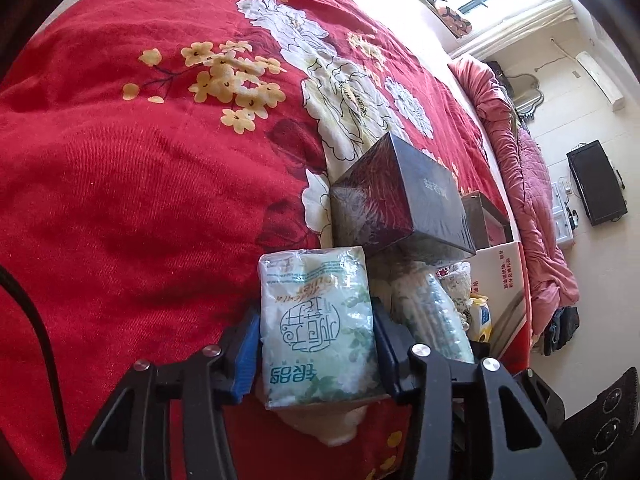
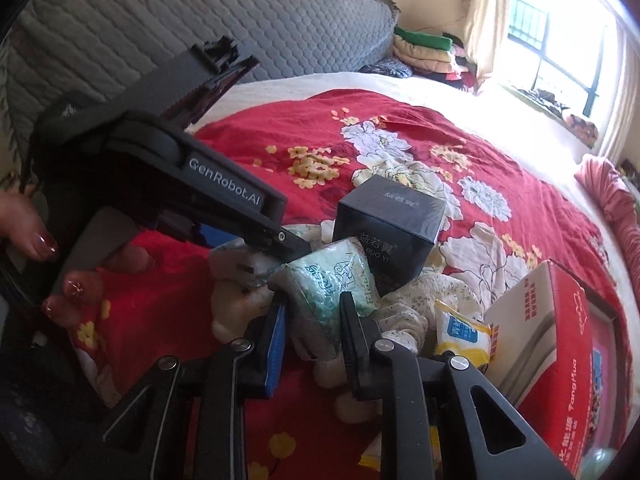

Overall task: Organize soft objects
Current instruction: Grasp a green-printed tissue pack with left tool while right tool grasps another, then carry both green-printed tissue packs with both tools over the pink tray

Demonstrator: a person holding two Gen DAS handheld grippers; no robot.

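Observation:
My left gripper point(image 1: 316, 344) is shut on a green-and-white tissue pack point(image 1: 316, 312), its blue pads pressing both long sides just above the red floral quilt point(image 1: 140, 200). In the right wrist view the left gripper point(image 2: 292, 246) comes in from the left, with a hand point(image 2: 76, 288) on its handle. My right gripper point(image 2: 314, 332) is shut on a second green tissue pack point(image 2: 332, 280), which is pinched narrow between the fingers. Under both packs lies a cream floral soft item point(image 2: 416, 300). A yellow-and-white pack point(image 2: 460, 332) lies to its right.
A black glossy box point(image 2: 392, 216) stands just behind the packs, also seen as the black box point(image 1: 400, 196). A red-and-white carton point(image 2: 552, 320) sits to the right. A grey padded headboard point(image 2: 200, 20), folded clothes point(image 2: 424, 52) and a pink blanket point(image 1: 528, 200) border the bed.

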